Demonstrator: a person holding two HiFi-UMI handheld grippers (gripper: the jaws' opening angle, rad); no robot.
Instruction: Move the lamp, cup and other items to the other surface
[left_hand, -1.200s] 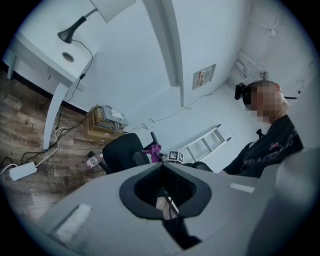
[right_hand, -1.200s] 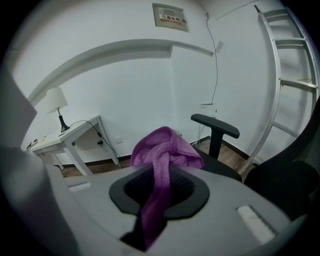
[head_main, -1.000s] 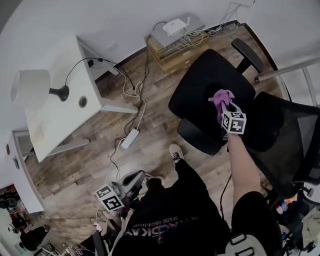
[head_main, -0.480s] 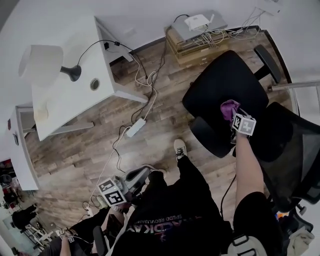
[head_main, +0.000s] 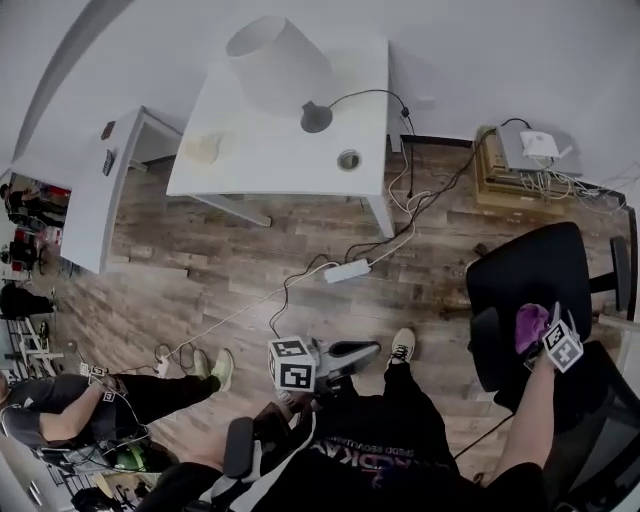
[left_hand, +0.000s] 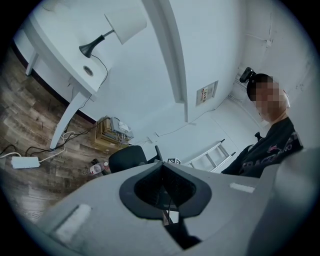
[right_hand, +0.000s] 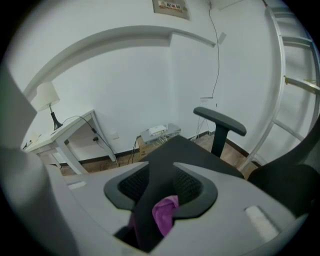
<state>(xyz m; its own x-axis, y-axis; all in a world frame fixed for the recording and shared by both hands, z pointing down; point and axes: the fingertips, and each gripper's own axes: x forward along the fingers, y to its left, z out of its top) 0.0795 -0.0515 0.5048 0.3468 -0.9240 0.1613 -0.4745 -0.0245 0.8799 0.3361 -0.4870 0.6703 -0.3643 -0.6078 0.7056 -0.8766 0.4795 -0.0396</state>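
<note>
Lamp (head_main: 280, 65) stands far ahead of left gripper (head_main: 365, 351), jaws together, empty; right gripper (head_main: 543, 330), jaws just opening around cloth (head_main: 525, 328), lies farther.

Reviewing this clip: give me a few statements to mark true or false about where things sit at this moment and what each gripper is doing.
1. The lamp stands on the white table. True.
2. The purple cloth lies on the floor. False: it lies on the black chair.
3. The left gripper holds the lamp. False: its jaws are together on nothing, away from the table.
4. The right gripper has its jaws apart. True: they have just been opening, and the purple cloth shows between them, not pinched.
5. A power strip lies on the wood floor. True.
</note>
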